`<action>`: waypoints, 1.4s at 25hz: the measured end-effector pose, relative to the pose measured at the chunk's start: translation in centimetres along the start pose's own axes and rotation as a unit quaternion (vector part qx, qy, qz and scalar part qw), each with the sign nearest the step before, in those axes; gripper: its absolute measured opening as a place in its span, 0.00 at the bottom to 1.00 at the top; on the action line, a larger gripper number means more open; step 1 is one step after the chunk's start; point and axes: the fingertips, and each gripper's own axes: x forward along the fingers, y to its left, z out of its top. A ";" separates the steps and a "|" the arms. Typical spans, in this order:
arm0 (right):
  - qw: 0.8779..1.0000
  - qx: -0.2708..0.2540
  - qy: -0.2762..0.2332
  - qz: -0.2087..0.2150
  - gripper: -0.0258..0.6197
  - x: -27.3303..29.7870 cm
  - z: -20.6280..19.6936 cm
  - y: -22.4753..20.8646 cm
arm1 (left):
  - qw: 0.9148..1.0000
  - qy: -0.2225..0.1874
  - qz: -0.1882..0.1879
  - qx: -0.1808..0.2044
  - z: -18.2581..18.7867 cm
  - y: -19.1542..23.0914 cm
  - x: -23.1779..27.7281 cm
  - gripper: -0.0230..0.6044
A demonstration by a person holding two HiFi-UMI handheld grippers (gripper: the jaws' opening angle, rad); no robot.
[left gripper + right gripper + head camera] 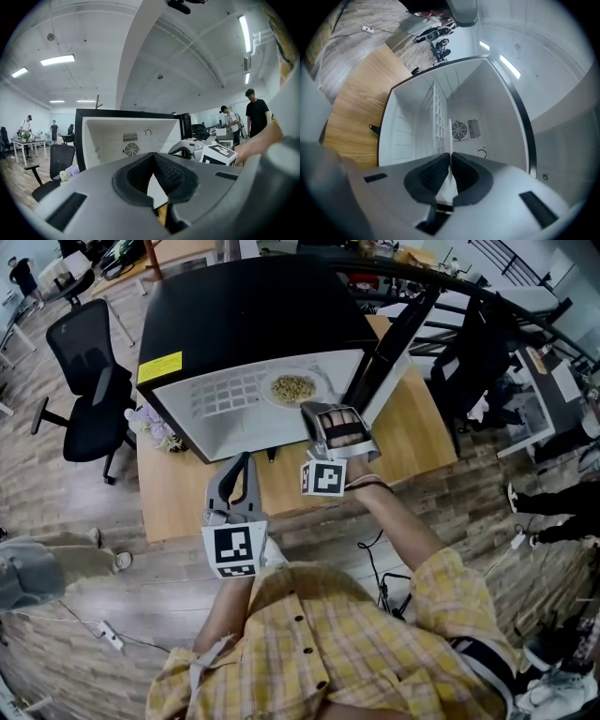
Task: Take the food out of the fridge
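**A:** Since the right gripper has its fingers clamped on the near rim of the plate of food, which way does the plate lie from them?

**B:** Straight beyond them, farther in on the wire shelf of the fridge. The right gripper view shows that rim edge-on, pinched between the pads.

**A:** And the left gripper?

**B:** Nearer and to the left, over the counter just outside the fridge. Its fingers are together on nothing, apart from the plate.

**A:** So the pull?

**B:** I judge it runs toward the near side, out through the open front. The plate should stay level so the food doesn't slide. Only the right hand is placed for it.
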 end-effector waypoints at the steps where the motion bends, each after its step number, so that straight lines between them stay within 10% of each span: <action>1: 1.000 0.000 -0.002 -0.003 0.07 -0.2 0.3 -0.3 | 1.000 0.000 0.000 0.000 0.0 0.1 -0.2 0.05; 35: 0.995 0.012 -0.065 -0.081 0.08 -14.5 4.3 -6.8 | 1.000 -0.020 -0.005 0.001 1.1 -3.3 -3.1 0.05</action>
